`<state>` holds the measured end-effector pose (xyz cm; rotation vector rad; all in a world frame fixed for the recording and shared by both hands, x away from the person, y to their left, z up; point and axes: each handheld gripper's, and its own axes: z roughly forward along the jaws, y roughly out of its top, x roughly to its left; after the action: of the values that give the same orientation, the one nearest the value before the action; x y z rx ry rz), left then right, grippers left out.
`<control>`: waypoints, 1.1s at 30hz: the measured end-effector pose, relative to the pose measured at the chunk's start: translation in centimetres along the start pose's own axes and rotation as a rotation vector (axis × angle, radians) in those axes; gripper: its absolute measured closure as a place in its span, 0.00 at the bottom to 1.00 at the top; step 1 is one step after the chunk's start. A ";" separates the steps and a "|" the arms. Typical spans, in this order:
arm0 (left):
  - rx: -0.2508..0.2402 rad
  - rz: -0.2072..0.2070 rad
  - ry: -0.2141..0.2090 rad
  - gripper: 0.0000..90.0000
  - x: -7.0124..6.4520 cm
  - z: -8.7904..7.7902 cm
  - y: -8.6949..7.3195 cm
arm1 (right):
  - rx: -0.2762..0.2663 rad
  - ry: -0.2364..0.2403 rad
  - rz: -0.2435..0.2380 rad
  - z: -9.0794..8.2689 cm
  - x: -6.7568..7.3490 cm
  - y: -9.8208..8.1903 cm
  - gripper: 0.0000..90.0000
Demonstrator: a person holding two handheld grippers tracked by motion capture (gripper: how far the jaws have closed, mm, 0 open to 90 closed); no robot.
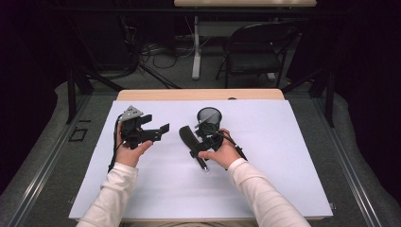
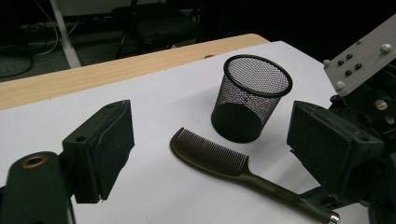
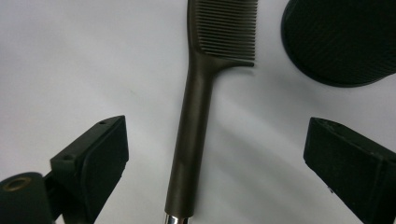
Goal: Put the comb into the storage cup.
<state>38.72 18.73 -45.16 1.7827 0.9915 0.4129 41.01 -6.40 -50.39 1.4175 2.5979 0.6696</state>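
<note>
A dark brown comb [image 1: 190,140] lies flat on the white sheet, teeth end toward the upper left and silver-tipped handle toward me. A black mesh cup [image 1: 209,118] stands upright just behind it. My right gripper [image 1: 202,143] hovers over the handle with its jaws wide apart. In the right gripper view the handle [image 3: 194,126] runs up between the jaws of that gripper [image 3: 222,163] and touches neither pad; the cup [image 3: 341,37] is at the upper right. My left gripper [image 1: 159,126] is open and empty, pointing right at the comb [image 2: 210,151] and cup [image 2: 254,95].
The white sheet [image 1: 265,161] covers most of a wooden table [image 1: 198,94], whose bare edge shows at the back. Beyond it stand a black folding chair [image 1: 253,49] and a white table leg [image 1: 196,47], with cables on the floor.
</note>
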 end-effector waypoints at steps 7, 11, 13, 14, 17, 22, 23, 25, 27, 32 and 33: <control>0.010 -0.002 -0.019 0.10 -0.1 0.4 -0.1 | 0.054 -0.013 0.000 0.9 0.3 -0.2 0.09; 0.032 -0.003 -0.027 0.05 -0.1 0.6 -0.2 | 0.025 -0.014 0.005 1.6 0.4 -0.4 0.13; 0.030 0.006 -0.022 0.05 -0.2 0.5 -0.2 | 0.048 -0.018 0.011 1.7 0.4 -0.4 0.16; 0.029 0.012 -0.019 0.05 -0.3 0.5 -0.2 | 0.088 -0.026 -0.010 1.6 0.4 -0.2 0.16; 0.025 0.027 -0.002 0.05 -0.5 0.4 -0.2 | 0.072 -0.021 -0.003 1.9 0.5 -0.3 0.17; 0.019 0.026 0.002 0.05 -0.4 0.4 -0.2 | 0.082 -0.019 -0.005 2.2 0.6 -0.3 0.21; 0.019 0.026 0.004 0.05 -0.4 0.4 -0.2 | 0.084 -0.019 -0.003 2.2 0.6 -0.3 0.23; 0.020 0.025 0.004 0.05 -0.3 0.4 -0.2 | 0.119 -0.033 -0.008 2.0 0.6 -0.1 0.28; 0.024 0.024 0.006 0.05 -0.3 0.4 -0.2 | 0.071 -0.038 -0.010 2.3 0.6 -0.2 0.34; 0.025 0.022 0.007 0.05 -0.3 0.4 -0.2 | 0.087 -0.039 0.006 2.4 0.6 -0.2 0.43; 0.024 0.022 0.007 0.05 -0.3 0.4 -0.2 | 0.090 -0.035 0.009 2.5 0.6 -0.2 0.44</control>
<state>38.73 18.33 -45.44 1.8164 0.9869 0.4226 41.29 -5.20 -52.62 1.4526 2.6268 0.5297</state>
